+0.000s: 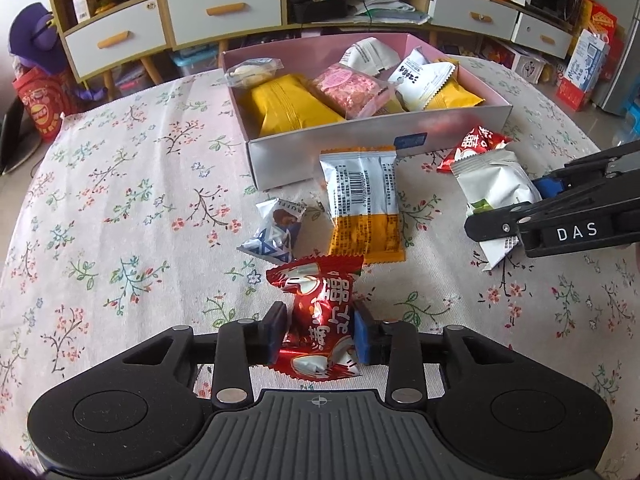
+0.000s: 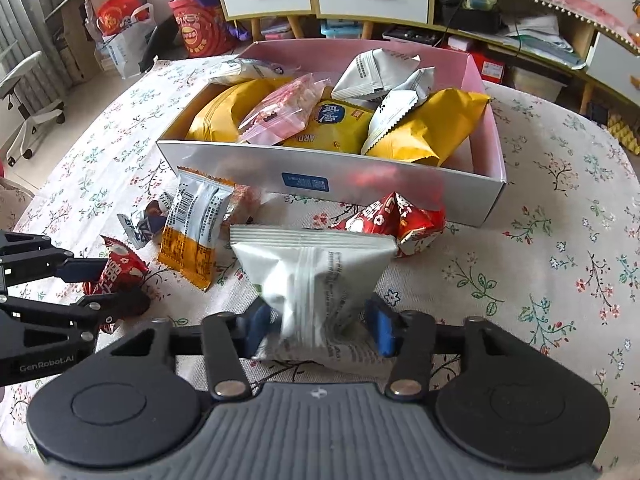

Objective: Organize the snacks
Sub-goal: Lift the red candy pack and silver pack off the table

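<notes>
A red foil candy packet (image 1: 320,320) sits between the blue pads of my left gripper (image 1: 320,334), which is shut on it just above the flowered cloth. In the right wrist view that packet (image 2: 120,270) and the left gripper (image 2: 120,286) show at the left edge. My right gripper (image 2: 318,330) is shut on a white snack packet (image 2: 312,276); the left wrist view shows this gripper (image 1: 508,206) and packet (image 1: 492,180) at the right. A pink-lined box (image 1: 288,160) (image 2: 240,164) behind them holds several yellow, white and pink packets.
Loose on the cloth before the box lie an orange-and-silver packet (image 1: 362,204) (image 2: 196,224), a small blue-and-silver packet (image 1: 276,232) (image 2: 144,224) and another red packet (image 1: 472,148) (image 2: 396,220). Beyond the round table stand drawer cabinets (image 1: 224,8) and bags.
</notes>
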Available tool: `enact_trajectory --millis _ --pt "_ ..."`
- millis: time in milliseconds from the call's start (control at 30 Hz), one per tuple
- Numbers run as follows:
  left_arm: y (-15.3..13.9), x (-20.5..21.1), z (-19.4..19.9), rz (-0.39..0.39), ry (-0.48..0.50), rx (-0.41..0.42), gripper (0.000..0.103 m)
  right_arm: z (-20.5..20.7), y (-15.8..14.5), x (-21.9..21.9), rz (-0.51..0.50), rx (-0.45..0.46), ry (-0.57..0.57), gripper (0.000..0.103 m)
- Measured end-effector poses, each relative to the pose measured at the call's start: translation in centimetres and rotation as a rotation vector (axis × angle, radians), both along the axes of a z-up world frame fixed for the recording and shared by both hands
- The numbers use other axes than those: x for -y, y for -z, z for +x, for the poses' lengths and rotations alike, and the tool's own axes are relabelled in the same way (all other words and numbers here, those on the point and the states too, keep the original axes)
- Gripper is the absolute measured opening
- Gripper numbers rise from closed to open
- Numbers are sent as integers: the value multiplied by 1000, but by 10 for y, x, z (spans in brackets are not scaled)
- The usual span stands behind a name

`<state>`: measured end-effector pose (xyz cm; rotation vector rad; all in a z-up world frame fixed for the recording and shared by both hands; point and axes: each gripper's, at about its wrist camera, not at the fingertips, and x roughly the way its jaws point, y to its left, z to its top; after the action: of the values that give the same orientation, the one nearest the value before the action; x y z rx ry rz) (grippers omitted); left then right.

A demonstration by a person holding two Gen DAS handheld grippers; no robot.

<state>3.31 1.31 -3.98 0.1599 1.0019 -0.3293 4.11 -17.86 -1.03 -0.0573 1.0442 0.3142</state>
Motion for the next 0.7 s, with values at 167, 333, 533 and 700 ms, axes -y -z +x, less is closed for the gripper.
enact_trajectory --millis 167,333,533,700 --pt "-3 -2 -1 -7 -2 1 22 -1 -2 0 -3 -1 2 40" --pt "-7 -4 -2 -22 -3 -2 21 -2 -4 -1 -2 2 -6 38" --pt "-16 -3 -4 -34 11 11 20 -4 -11 -2 17 11 -14 38" --pt "-26 -5 -5 -60 8 28 20 -4 -18 -2 35 19 -16 38"
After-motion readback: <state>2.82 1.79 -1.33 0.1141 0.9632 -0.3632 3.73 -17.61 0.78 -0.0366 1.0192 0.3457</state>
